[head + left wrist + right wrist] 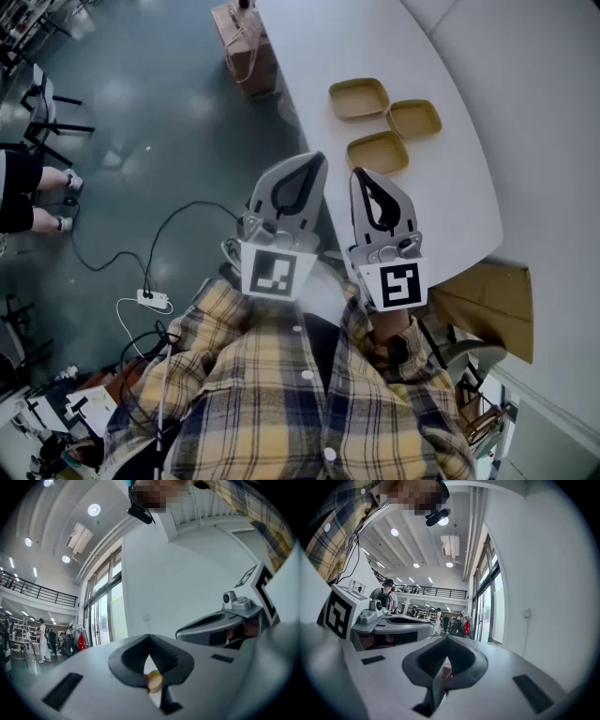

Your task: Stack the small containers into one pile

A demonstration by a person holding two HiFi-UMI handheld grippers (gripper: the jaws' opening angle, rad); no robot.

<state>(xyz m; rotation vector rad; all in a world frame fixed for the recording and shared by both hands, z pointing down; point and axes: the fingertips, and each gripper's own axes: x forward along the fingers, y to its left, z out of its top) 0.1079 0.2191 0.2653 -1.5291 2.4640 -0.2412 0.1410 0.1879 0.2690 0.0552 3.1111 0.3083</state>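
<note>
Three shallow tan containers lie close together on the white table [469, 197], each on its own: one at the far left [358, 97], one at the right [414, 118], one nearest me [377, 152]. My left gripper [316, 159] and right gripper [360, 173] are held side by side in front of my chest, both shut with nothing in them. Their tips are short of the nearest container, the left one over the floor beside the table's edge. The left gripper view has closed jaws [149, 635] and the right gripper [220, 625] beside them. In the right gripper view the jaws [446, 637] are closed too.
A brown paper bag [246, 47] stands on the floor against the table's far left edge. Cables and a power strip [152, 300] lie on the floor at left. A seated person's legs [28, 192] show at the far left. A tan chair [492, 300] stands under the table's near end.
</note>
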